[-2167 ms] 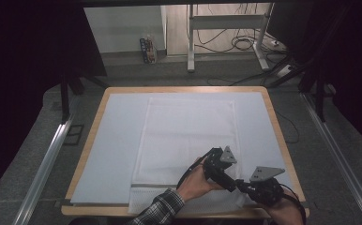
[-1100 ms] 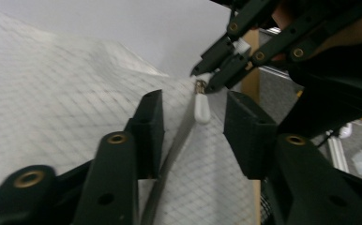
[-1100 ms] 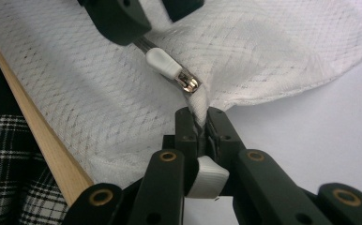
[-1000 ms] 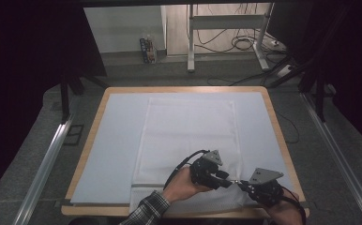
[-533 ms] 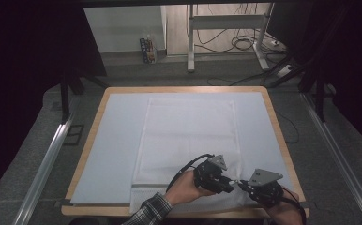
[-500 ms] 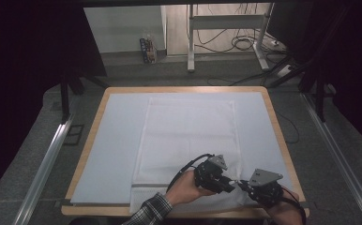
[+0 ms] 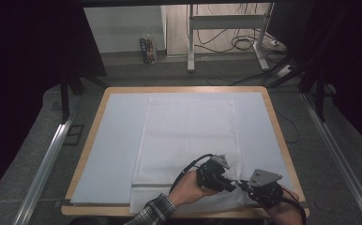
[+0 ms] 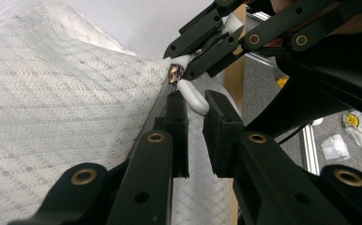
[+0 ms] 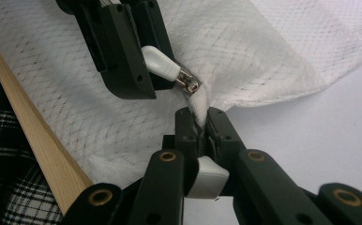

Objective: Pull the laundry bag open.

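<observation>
Mesh bag [image 7: 188, 140] on mat, near table edge [image 7: 282, 140]. Right gripper [image 9: 200, 123] pinches bag corner; left gripper [image 8: 195, 101], narrowly open, straddles zipper pull [image 8: 192, 93].

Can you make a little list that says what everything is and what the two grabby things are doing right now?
table: wooden-edged table with a pale blue sheet over it
cloth item: white mesh zippered bag, lying flat, near right corner lifted
zipper pull: white plastic tab on a small metal slider
left gripper: jaws around the white tab, a gap visible between them
right gripper: jaws pinched on the bag fabric just beside the slider
person: plaid sleeve at the table's near edge
</observation>
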